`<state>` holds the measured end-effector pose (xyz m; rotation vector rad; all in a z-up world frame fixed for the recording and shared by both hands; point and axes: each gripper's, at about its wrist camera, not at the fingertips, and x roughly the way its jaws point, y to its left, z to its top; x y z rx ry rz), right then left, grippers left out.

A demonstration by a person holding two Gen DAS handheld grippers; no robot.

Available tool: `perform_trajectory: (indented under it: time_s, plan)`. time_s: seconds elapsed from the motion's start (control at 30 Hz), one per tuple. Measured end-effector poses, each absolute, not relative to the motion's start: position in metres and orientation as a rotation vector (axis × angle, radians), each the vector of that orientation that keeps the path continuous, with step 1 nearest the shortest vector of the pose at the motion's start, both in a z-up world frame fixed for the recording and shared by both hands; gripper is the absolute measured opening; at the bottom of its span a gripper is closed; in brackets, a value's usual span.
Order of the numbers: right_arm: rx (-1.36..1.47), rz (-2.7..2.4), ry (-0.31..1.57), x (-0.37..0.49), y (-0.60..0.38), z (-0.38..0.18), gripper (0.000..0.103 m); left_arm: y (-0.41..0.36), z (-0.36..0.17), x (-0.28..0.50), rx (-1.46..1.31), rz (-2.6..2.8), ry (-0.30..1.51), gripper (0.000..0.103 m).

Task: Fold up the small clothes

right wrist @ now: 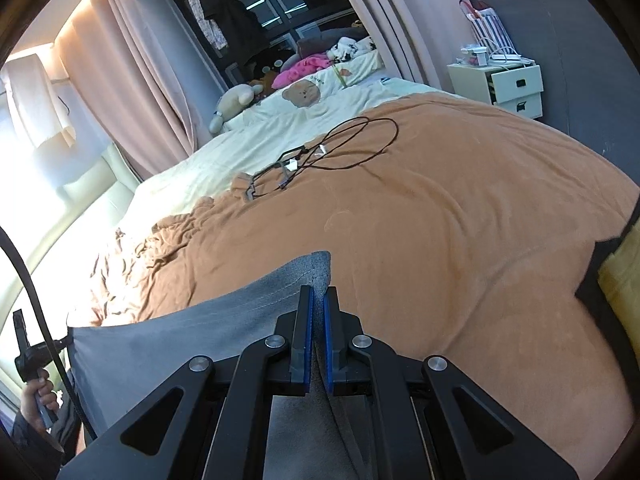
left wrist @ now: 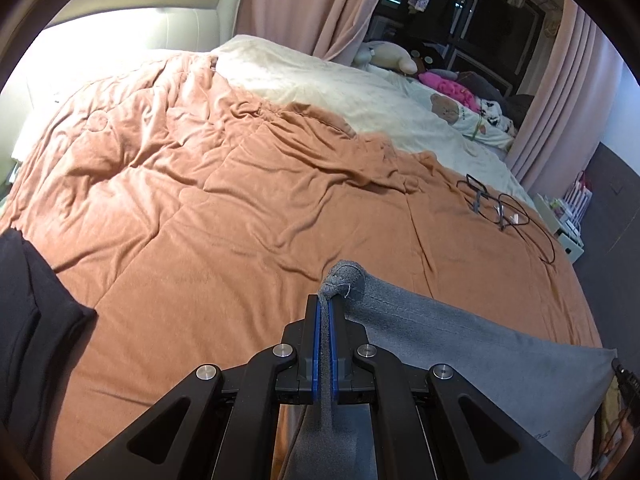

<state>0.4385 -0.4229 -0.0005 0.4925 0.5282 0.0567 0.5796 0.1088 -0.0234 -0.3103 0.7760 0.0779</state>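
Observation:
A grey garment [left wrist: 472, 352] is stretched in the air between my two grippers above the orange bedspread [left wrist: 224, 216]. My left gripper [left wrist: 326, 300] is shut on one bunched corner of it; the cloth runs off to the right. My right gripper [right wrist: 319, 294] is shut on the other corner of the grey garment [right wrist: 180, 332], which runs off to the left toward the other gripper's handle [right wrist: 28, 352]. A dark folded garment [left wrist: 28, 320] lies on the bed at the left.
A black cable with eyeglasses [right wrist: 312, 156] lies on the bedspread ahead. Beyond are a cream sheet [left wrist: 320, 84], plush toys and pink cloth [right wrist: 300, 68], pink curtains, and a white drawer unit [right wrist: 508, 88] at the right. A yellow thing [right wrist: 624, 280] sits at the right edge.

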Motion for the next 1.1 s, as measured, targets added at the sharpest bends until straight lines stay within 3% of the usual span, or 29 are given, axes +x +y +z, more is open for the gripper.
perform_trajectory:
  time_s: [0.2,0.57,0.97,1.07,1.1]
  plan:
    - [0.486,0.036,0.63,0.48,-0.426,-0.021,0.001,0.108,-0.048,0.609,-0.301,0.1,0.806,0.003]
    - [0.474,-0.014,0.791,0.536,-0.423,-0.044,0.001,0.107,-0.143,0.655,-0.269,0.161,1.002,0.003]
    - [0.52,-0.054,0.848,0.549,-0.424,-0.067,0.002,0.107,-0.149,0.663,-0.254,0.186,1.016,0.003]
    - [0.496,-0.071,0.845,0.544,-0.423,-0.052,0.007,0.108,-0.159,0.668,-0.305,0.166,1.083,0.005]
    - [0.488,-0.073,0.832,0.542,-0.423,-0.045,0.022,0.109,-0.157,0.665,-0.315,0.16,1.072,0.007]
